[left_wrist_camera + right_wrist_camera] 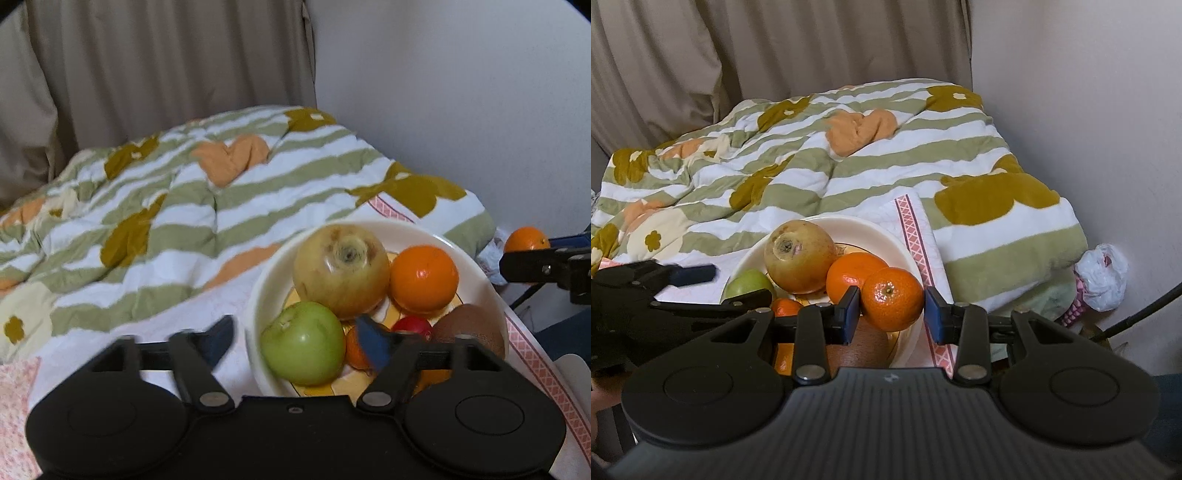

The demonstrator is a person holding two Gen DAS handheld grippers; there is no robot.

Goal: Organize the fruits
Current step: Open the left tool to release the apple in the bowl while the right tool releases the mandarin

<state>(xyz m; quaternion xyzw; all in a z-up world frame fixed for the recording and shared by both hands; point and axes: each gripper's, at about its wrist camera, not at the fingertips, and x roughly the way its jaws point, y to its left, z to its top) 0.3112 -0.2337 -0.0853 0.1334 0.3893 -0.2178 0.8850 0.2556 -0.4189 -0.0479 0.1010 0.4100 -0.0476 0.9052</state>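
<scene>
A cream bowl sits on the bed and holds a yellow pear-like fruit, an orange, a green apple, a kiwi, a small red fruit and a small orange one. My left gripper is open, its fingers astride the bowl's left rim and the apple. My right gripper is shut on a mandarin, held just above the bowl's right side. The mandarin also shows at the right edge of the left wrist view.
A striped flowered quilt covers the bed behind the bowl. A pink-patterned cloth lies under the bowl. A white plastic bag lies by the wall at right. Curtains hang behind.
</scene>
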